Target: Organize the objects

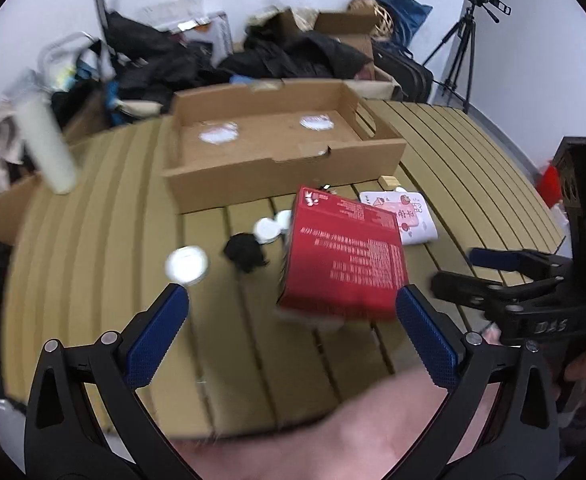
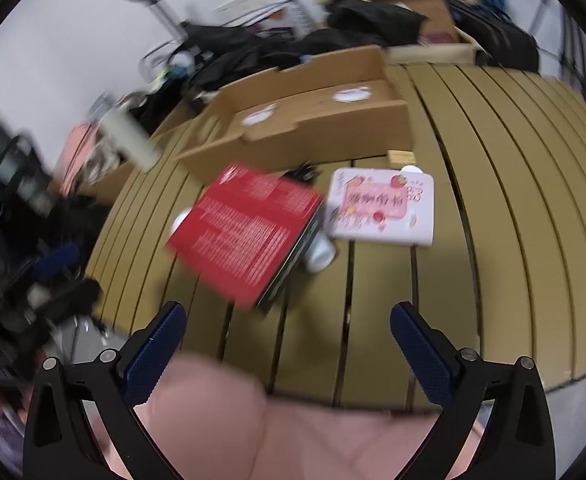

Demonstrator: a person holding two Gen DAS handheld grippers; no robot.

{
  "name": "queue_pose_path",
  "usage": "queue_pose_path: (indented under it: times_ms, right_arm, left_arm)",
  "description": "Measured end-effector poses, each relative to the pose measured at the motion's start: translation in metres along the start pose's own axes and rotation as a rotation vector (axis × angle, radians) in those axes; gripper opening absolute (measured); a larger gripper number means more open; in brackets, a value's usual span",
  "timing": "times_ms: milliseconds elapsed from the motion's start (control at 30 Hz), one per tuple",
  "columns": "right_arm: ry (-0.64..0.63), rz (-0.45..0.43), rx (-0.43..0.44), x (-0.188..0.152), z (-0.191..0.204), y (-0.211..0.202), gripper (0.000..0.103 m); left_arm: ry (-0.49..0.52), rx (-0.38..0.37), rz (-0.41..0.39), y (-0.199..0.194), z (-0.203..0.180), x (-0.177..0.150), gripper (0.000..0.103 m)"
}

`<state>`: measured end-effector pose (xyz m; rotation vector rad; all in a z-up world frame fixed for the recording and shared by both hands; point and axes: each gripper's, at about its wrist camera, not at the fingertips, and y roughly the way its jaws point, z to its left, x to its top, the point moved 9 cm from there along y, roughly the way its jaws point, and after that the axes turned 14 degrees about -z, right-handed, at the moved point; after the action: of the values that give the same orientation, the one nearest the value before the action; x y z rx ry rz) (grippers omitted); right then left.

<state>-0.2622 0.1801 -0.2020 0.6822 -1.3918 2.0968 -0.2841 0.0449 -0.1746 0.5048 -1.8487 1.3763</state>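
Note:
A red box (image 1: 345, 256) (image 2: 249, 232) lies tilted on the slatted table (image 1: 93, 240) (image 2: 513, 200), resting on small white things. Beside it lies a pink-and-white card box (image 1: 405, 216) (image 2: 381, 208). A white round lid (image 1: 187, 266), two more lids (image 1: 271, 228) and a small black lump (image 1: 245, 252) sit to the red box's left. Behind stands an open cardboard tray (image 1: 285, 172) (image 2: 313, 136). My left gripper (image 1: 292, 294) is open just short of the red box. My right gripper (image 2: 288, 310) (image 1: 459, 268) is open over bare slats.
A white tube (image 1: 49, 148) (image 2: 129, 140) stands at the table's left edge. A small wooden block (image 1: 389, 182) (image 2: 401, 157) lies by the tray. Black bags, cardboard boxes and a tripod (image 1: 465, 40) crowd the wall behind. Pink cloth (image 1: 373, 420) fills the near edge.

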Motion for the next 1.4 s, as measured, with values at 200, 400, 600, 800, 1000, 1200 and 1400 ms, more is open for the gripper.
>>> queue_pose_path:
  times_ms: [200,400,600,800,1000,1200,1400]
  right_arm:
    - [0.110,0.054,0.134,0.006,0.010,0.050,0.047]
    - [0.081,0.018,0.138,0.027,0.017,0.043,0.042]
    - [-0.027,-0.065,0.156,0.112,0.041,0.042,0.042]
    - [-0.140,-0.054,0.156,0.193,0.069,0.112,0.042]
    - [-0.110,0.080,0.149,0.203,0.073,0.228,0.042]
    - [-0.057,0.151,0.087,0.184,0.064,0.286,0.043]
    - [-0.124,0.058,0.067,0.206,0.049,0.211,0.087]
  left_arm:
    - [-0.140,-0.131,0.068,0.042,0.002,-0.014,0.045]
    - [-0.208,-0.156,0.013,0.025,0.001,0.008,0.041]
    - [-0.221,-0.144,-0.049,0.040,0.024,0.079,0.041]
    - [-0.266,-0.107,-0.002,0.103,0.083,0.139,0.041]
    - [-0.171,0.100,0.080,0.180,0.140,0.139,0.041]
    - [-0.133,0.105,0.071,0.193,0.140,0.128,0.054]
    - [-0.118,0.154,-0.026,0.106,0.129,0.154,0.073]
